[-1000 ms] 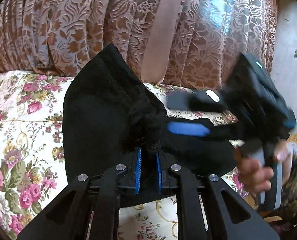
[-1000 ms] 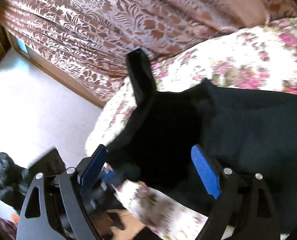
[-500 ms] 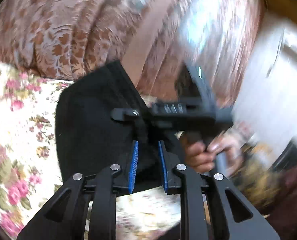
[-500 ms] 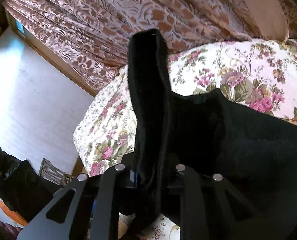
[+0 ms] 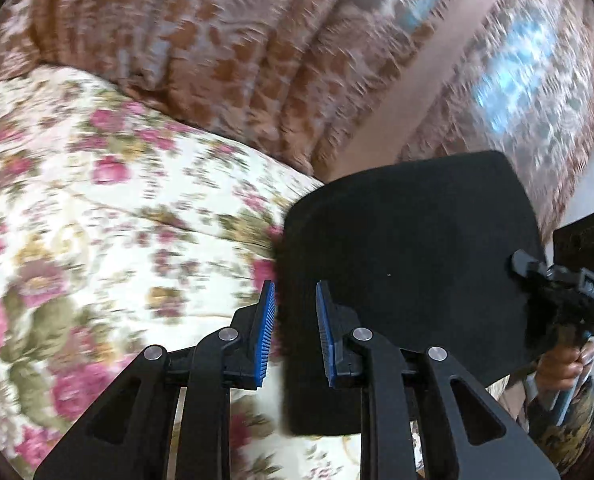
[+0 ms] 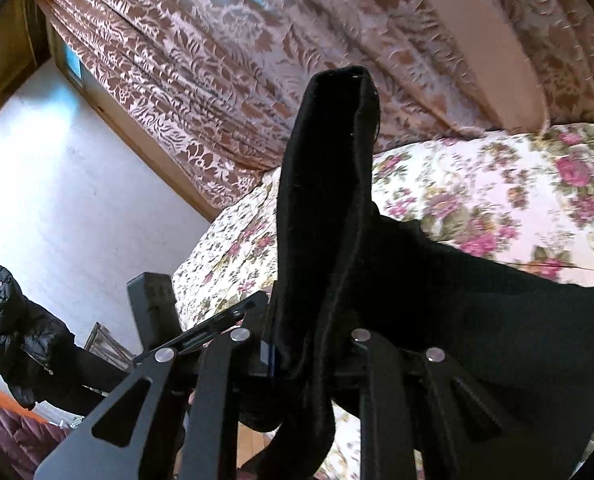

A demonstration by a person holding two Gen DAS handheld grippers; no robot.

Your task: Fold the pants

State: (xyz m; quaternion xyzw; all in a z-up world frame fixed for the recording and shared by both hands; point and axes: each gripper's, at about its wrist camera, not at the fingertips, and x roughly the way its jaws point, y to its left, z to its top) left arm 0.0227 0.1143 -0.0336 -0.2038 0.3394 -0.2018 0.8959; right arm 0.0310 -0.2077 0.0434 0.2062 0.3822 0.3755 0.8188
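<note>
Floral bed cover (image 5: 97,208), cream w/ pink roses, fills the lower left of the left wrist view; that whole frame is motion-blurred.

Nearest, L side: left gripper (image 5: 295,292) has its blue pads (image 5: 265,328) a little apart, not clamped. The left edge of the black pants (image 5: 417,260) runs up through that gap, closer to the right pad. A strip of bed cover shows between the left pad and the cloth, so the jaws look released, w/ fabric between them but not pinched. Blur makes contact at the right pad hard to judge.

Nearest, R side: right gripper (image 6: 313,344) is clenched on the pants. A thick folded band of cloth comes up from between the fingers and stands near upright above them, its top end rounded over. A loose tail hangs down below the jaws. Pads almost fully covered by fabric; only a sliver of blue shows at the left one.

Mid: in the left wrist view the pants make a broad flat black panel, lifted off the bed cover, reaching from the left gripper across to the right gripper at the panel's right edge. A hand (image 5: 565,368) grips the handle under it. From the right wrist view the rest of the garment spreads right and down, w/ the bed cover behind it.

Far: patterned brown-pink curtain (image 5: 225,40) hangs behind the bed w/ a plain pink strip down it. White wall (image 6: 57,184) to the left in the right wrist view, wood trim beside it, black puffy jacket (image 6: 13,320) low at that wall.
</note>
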